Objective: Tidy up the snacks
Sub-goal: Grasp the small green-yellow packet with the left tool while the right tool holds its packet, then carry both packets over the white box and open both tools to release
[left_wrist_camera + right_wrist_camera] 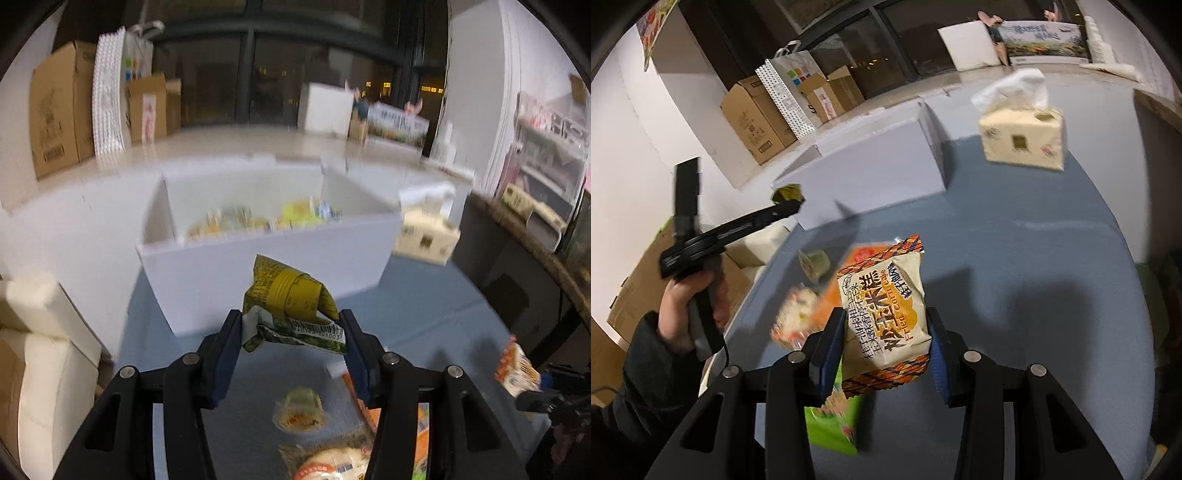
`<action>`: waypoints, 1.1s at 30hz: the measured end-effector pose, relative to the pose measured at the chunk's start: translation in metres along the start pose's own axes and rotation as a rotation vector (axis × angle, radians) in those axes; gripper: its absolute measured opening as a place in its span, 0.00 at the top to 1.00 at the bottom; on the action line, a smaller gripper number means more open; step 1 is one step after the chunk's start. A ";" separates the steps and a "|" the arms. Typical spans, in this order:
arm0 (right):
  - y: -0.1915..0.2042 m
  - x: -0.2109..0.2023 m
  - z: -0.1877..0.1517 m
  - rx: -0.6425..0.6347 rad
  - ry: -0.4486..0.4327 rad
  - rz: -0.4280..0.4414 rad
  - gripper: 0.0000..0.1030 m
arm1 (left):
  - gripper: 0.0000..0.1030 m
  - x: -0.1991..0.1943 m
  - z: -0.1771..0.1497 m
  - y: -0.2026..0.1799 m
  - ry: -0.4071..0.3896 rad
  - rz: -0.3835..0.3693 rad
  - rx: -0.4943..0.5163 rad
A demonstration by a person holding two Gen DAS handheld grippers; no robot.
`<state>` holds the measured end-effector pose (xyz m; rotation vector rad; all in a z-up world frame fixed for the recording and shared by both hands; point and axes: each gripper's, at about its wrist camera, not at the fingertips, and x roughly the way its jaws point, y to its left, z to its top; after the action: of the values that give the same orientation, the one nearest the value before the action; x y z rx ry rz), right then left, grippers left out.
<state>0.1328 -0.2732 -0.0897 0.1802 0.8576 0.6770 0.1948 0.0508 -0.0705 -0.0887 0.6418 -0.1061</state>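
Status: sorting under way, judged partly done.

Left gripper (pixel 291 334): jaws closed on a crumpled yellow-green snack wrapper (pixel 291 306), barcode edge pinched between the pads. Packet is held in the air over the blue table (pixel 424 295), just short of the near wall of the white divided bin (pixel 258 258).

Right gripper (pixel 886 339): jaws closed on a fried corn cake packet (pixel 886 314), cream with an orange lattice border, lifted clear of the table and well apart from the bin.

Bin contents: several yellow packets (pixel 258 221) lie in the middle compartment, blurred, count not readable. The right-hand compartment shows no contents from this angle.

Still on the table: a small jelly cup (pixel 301 408), a round cream-coloured packet (pixel 332 461), an orange packet (pixel 827 306) and a green packet (pixel 834 424). Tissue box (pixel 1023 136) stands near the bin, likely not part of the sort.

Judgement: two items in transit, at least four left to move; which compartment each belongs to cannot be told
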 end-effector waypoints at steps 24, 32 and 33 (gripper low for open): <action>0.037 0.134 0.250 -0.118 -0.053 -0.078 0.55 | 0.45 0.069 0.117 0.051 -0.021 0.115 0.033; 0.025 0.158 0.262 -0.051 -0.062 -0.109 0.00 | 0.00 0.096 0.112 0.063 0.072 0.141 -0.014; 0.024 0.157 0.260 -0.052 -0.067 -0.113 0.00 | 0.00 0.095 0.110 0.061 0.071 0.157 0.008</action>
<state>0.3886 -0.1277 -0.0102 0.1061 0.7789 0.5840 0.3408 0.1048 -0.0465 -0.0268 0.7166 0.0398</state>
